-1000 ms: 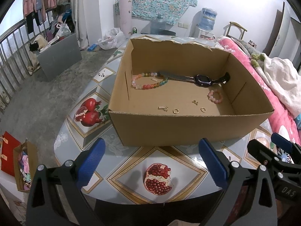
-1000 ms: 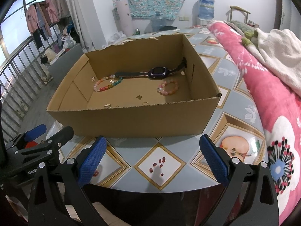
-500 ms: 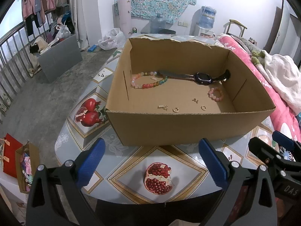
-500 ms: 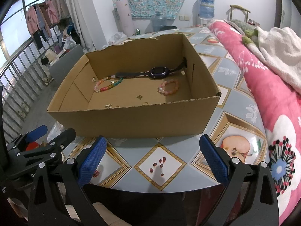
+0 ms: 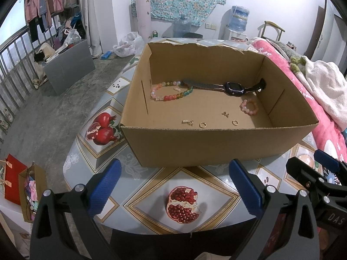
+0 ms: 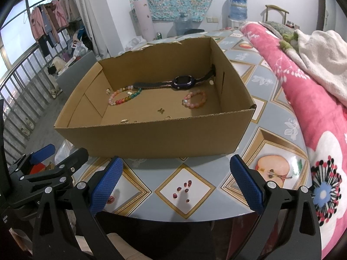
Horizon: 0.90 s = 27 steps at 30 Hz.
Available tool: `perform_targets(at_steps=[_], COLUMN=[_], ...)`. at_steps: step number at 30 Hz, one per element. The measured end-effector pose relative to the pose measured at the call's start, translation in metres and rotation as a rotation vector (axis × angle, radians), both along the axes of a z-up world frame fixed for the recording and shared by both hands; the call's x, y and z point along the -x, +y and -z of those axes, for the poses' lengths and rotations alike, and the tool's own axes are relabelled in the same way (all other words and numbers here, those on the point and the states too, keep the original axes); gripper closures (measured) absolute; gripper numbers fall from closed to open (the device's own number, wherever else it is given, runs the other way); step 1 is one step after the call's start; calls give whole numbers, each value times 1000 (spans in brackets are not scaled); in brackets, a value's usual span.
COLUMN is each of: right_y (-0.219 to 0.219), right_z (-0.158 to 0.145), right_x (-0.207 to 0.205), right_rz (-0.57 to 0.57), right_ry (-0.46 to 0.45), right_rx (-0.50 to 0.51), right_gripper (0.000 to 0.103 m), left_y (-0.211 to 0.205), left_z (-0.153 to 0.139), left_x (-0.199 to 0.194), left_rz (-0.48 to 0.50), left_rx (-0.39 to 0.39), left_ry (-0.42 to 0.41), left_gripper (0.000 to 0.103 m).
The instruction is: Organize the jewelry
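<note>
Fruit-patterned tabletop [image 5: 138,179] fills the lower half of both views, with a concrete floor, a metal railing and hanging clothes off to the left and a pink floral blanket [image 6: 303,99] along the right side. On the table stands an open cardboard box [image 5: 216,145], its far rim torn ragged. Inside, a dark smartwatch [image 5: 234,88] lies stretched along the back wall, its strap end touching the right wall. A multicoloured bead bracelet [image 5: 171,92] lies in the back left part, its far end touching the watch strap, with a small gold clip [image 5: 177,89] inside its loop. A smaller pink bead bracelet [image 5: 249,107] rests near the right wall, just in front of the watch. Toward the near wall lie small gold pieces: a butterfly charm [image 5: 225,114], two gold rings [image 5: 202,125] and a small bar-shaped piece [image 5: 187,121].

Both grippers hang in front of the box, over the near edge of the table, touching nothing. The left gripper [image 5: 173,186] has its blue-padded fingers [image 5: 104,188] spread wide apart and empty. The right gripper [image 6: 173,184] likewise holds its fingers [image 6: 247,184] far apart with nothing between them
</note>
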State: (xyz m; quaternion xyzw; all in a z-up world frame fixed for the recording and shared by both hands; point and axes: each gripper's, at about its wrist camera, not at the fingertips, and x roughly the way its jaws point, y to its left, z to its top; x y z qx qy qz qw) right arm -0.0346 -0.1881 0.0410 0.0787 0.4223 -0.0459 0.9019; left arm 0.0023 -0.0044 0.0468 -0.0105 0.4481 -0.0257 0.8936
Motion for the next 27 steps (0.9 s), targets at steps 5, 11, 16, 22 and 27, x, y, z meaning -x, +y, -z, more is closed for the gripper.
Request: perform_targets(at_steps=[5,11,16,22,27], right_y=[-1,0,-1,-1,-1], right_z=[0,0,-1,-1,-1], right_x=[0,0,0,0,0], right_rz=[2,2,2,3,2], right_ry=[0,0,0,0,0], right_rx=[-1,0,-2,-1,-2], right_gripper=[8,8,8,8,8], left_y=[0,0,-1,-3,-2], left_z=[0,1,1,2,2], left_x=[0,1,1,1,1], left_rz=[2,4,6,16,13], left_rx=[0,-4,-1,4,3], left_ry=[1,4,7,15,15], left_gripper=[6,6,6,6,6])
